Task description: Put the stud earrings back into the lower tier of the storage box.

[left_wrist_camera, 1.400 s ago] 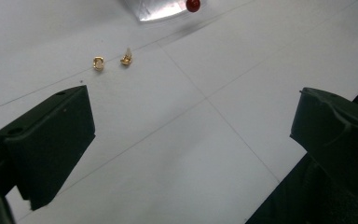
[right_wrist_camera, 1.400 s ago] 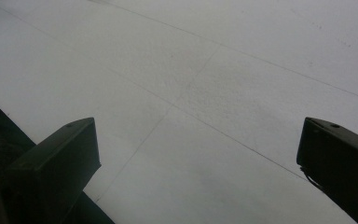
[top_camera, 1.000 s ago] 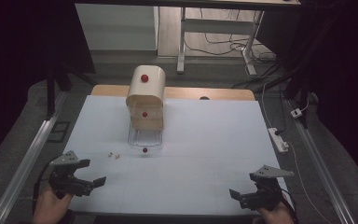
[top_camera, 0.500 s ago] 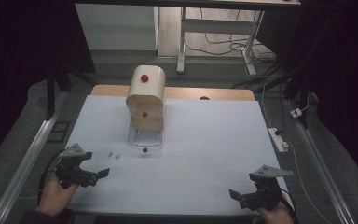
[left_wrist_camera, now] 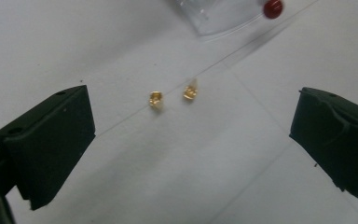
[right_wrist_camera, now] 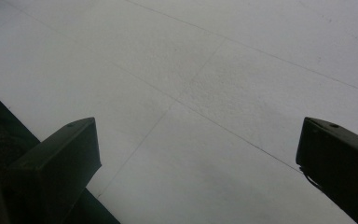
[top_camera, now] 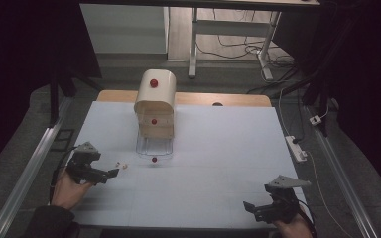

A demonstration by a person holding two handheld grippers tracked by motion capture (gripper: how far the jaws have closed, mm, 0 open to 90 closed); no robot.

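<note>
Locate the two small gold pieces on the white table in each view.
High view: two small gold pieces left of centre, just ahead of the left gripper.
Left gripper view: upper centre, between open jaws.
Right gripper view: bare table.
Shared landmark: clear drawer's red knob.

Two studs side by side on mat; box behind (drawer open)
</note>
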